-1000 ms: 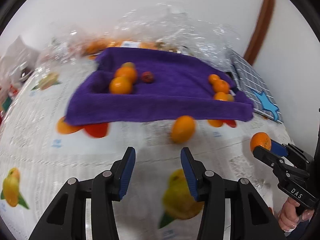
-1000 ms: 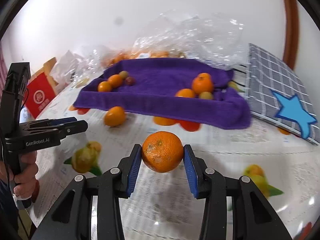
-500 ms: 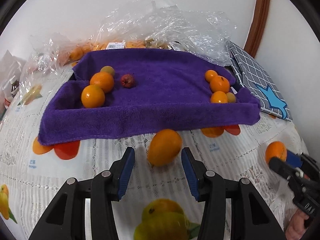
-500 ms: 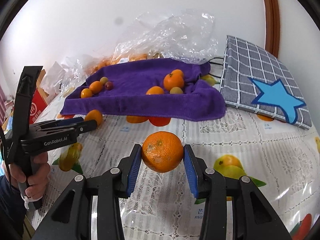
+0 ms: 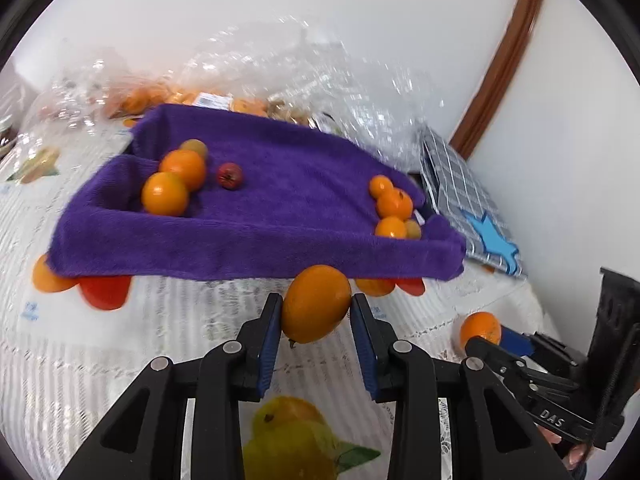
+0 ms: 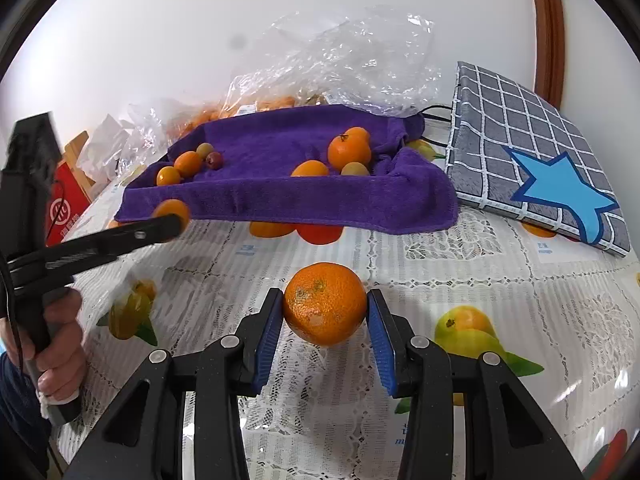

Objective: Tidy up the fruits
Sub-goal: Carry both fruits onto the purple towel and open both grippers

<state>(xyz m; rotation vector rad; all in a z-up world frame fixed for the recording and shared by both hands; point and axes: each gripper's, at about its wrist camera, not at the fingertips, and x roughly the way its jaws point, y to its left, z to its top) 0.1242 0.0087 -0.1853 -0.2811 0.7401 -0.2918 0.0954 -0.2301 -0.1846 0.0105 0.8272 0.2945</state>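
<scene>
closing left tool [image 5: 316,312] on orange fruit [image 5: 316,309]; right tool [image 6: 325,312] grips mandarin [image 6: 325,303].

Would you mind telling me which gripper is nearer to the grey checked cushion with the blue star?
Right. The right gripper sits just in front of the cushion; the left gripper is further off, by the purple towel's far-left edge.

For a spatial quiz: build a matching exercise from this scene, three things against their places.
Things:
1. smooth oval orange fruit
2. round dimpled mandarin
3. small red fruit

Places:
A. on the purple towel
B. between the left gripper pads, jaws closing
C. clamped in the right gripper

Pairs: 1-B, 2-C, 3-A
</scene>
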